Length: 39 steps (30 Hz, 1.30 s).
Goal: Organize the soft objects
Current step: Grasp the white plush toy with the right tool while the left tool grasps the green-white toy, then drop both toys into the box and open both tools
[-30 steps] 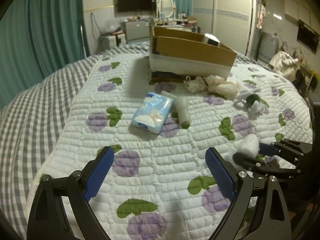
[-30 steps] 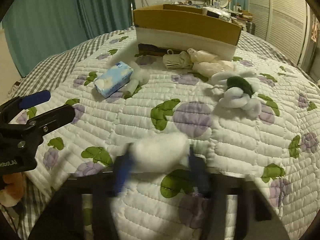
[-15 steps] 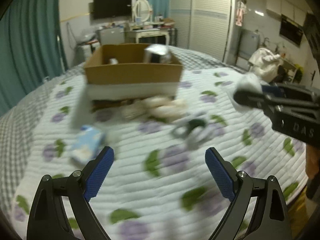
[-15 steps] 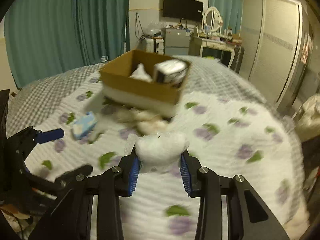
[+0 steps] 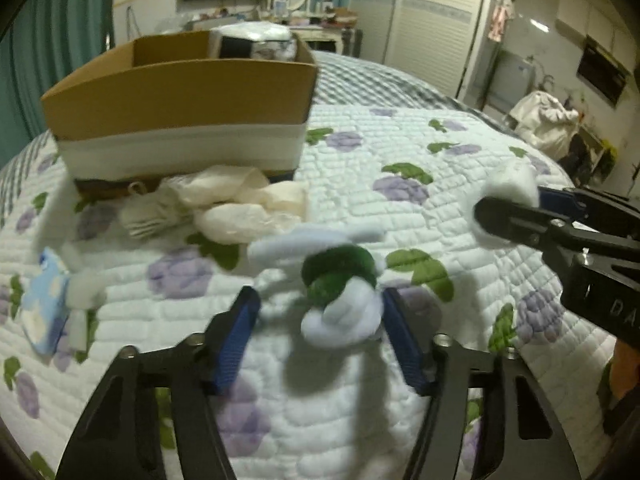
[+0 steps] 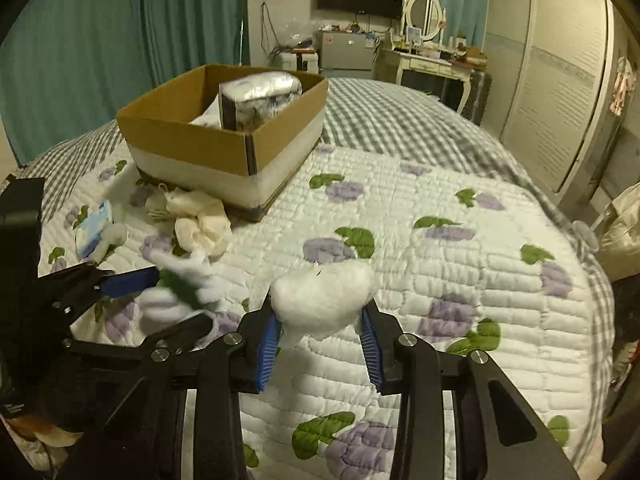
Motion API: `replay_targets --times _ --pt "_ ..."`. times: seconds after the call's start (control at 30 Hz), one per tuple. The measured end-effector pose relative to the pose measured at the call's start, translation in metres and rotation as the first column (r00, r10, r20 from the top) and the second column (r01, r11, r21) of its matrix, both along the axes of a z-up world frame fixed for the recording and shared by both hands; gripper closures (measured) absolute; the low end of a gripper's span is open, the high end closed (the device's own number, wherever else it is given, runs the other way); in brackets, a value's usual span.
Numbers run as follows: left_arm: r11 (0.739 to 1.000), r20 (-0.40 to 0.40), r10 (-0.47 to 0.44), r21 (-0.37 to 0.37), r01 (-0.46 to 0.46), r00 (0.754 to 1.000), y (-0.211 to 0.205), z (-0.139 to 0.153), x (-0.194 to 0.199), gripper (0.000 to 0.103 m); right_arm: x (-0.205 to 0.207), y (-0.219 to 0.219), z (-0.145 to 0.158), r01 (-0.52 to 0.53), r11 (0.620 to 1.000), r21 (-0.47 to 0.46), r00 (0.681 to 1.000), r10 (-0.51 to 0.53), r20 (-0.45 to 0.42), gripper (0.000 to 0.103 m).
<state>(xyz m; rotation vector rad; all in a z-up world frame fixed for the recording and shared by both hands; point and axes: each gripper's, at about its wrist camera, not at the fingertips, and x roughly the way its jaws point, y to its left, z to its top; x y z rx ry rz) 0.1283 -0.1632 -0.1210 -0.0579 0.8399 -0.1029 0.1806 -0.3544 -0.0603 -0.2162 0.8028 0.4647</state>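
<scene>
1. On the quilted bed cover [image 6: 460, 248], printed with purple and green shapes, I see my two grippers side by side over a scatter of soft things.
2. My right gripper [image 6: 320, 320] has its jaws pinching a white cotton wad [image 6: 324, 300], held off the quilt; in the left wrist view the same wad [image 5: 508, 196] bulges past the finger ends.
3. My left gripper [image 5: 320, 332] has its jaws spread around a white and green knotted bundle [image 5: 340, 296] that rests on the quilt. The bundle lies nearer the right-hand pad, though I cannot tell whether it touches.
4. Behind the bundle, a pile of cream cloths [image 5: 228, 204] lies against the foot of a cardboard box [image 5: 180, 96].
5. The box stands on the bed and holds a wrapped grey and white pack [image 6: 260, 96] at its far end, with something white beside it.
6. A light blue tissue pack [image 5: 44, 300] lies to the left of the pile, with a small white roll [image 5: 80, 304] just beside it.
7. Teal curtains [image 6: 120, 40] hang behind the bed.
</scene>
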Motion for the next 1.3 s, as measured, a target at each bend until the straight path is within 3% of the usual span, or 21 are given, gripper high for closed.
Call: replay_targets --times 0.17,0.33,0.5,0.73,0.93,1.1,1.3 --pt "0.999 0.032 -0.05 0.003 0.05 0.998 -0.002 0.005 -0.007 0.072 -0.004 0.004 -0.001 -0.026 1.0 0.004 1.0 0.026 0.005 0.067" --pt "0.997 0.055 -0.071 0.003 0.071 0.996 -0.002 0.017 -0.015 0.074 -0.008 0.001 0.003 -0.003 1.0 0.006 1.0 0.003 0.012 0.067" --pt "0.997 0.11 -0.073 -0.001 0.073 0.991 0.008 0.049 -0.034 0.074 -0.022 0.0 0.019 0.017 1.0 0.016 0.999 -0.018 0.036 0.067" --pt "0.996 0.222 -0.087 0.037 0.081 0.971 0.032 0.111 -0.064 0.074 -0.066 0.017 0.077 0.044 0.996 0.08 0.987 -0.056 0.151 0.067" --pt "0.996 0.305 -0.088 0.059 0.074 0.948 0.07 0.163 -0.08 0.074 -0.083 0.062 0.122 -0.01 0.996 0.086 0.974 -0.01 0.225 0.067" --pt "0.992 0.349 -0.078 0.121 0.037 0.934 0.102 0.185 -0.066 0.074 -0.068 0.103 0.161 -0.06 0.994 0.095 0.963 0.033 0.266 0.067" --pt "0.996 0.339 -0.062 0.081 0.037 0.939 0.136 0.187 -0.012 0.074 -0.007 0.151 0.18 -0.088 0.99 0.11 0.958 0.054 0.282 0.067"
